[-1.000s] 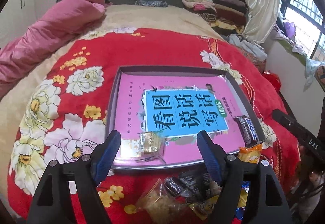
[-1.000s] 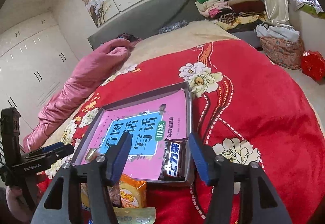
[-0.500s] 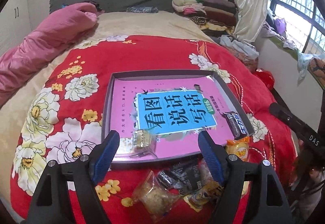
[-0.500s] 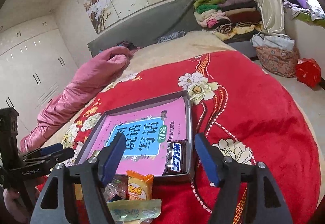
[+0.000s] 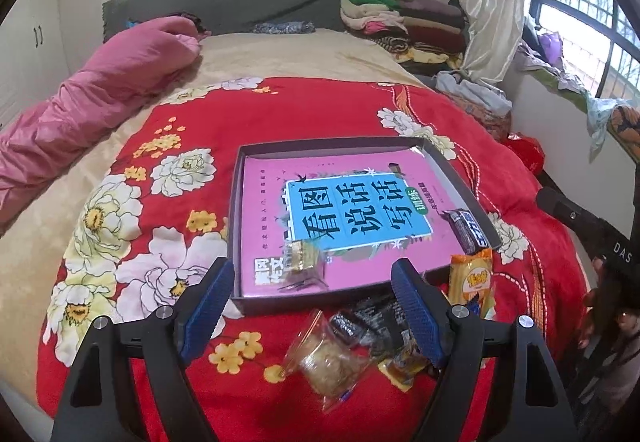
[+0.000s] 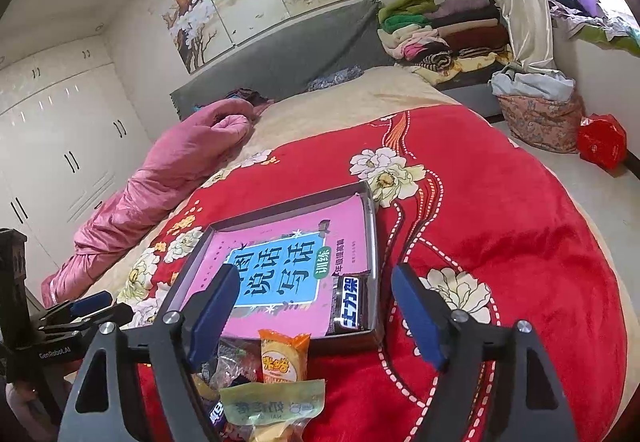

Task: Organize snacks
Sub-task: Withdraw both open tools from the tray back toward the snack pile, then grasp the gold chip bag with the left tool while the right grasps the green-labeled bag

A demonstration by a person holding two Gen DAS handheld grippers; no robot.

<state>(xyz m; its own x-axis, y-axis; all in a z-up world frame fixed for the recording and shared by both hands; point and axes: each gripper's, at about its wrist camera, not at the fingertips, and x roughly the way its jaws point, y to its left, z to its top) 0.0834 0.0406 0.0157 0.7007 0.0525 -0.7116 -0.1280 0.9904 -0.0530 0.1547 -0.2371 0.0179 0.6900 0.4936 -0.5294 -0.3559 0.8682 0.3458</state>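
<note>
A grey tray [image 5: 320,142] [image 6: 288,205] lined with a pink and blue book lies on the red flowered bedspread. Inside it rest a dark chocolate bar [image 5: 466,232] [image 6: 350,304] at the near right corner and a small gold-wrapped snack [image 5: 302,256] near the front. In front of the tray lies a loose pile: a clear cookie bag [image 5: 328,358], dark packets [image 5: 372,322], an orange packet [image 5: 470,276] [image 6: 282,356] and a green packet [image 6: 272,408]. My left gripper [image 5: 312,306] hangs open above the pile, holding nothing. My right gripper [image 6: 316,312] is opening its jaws, with nothing between them.
A pink quilt [image 5: 80,113] lies along the bed's left side. Folded clothes [image 5: 400,13] are stacked by the grey headboard [image 6: 280,57]. A red bag [image 6: 600,139] sits on the floor to the right. White wardrobes [image 6: 52,145] line the left wall.
Both grippers have drawn back and up from the tray, bringing more of the snack pile into view. The right jaws have spread wider; the chocolate bar stays in the tray.
</note>
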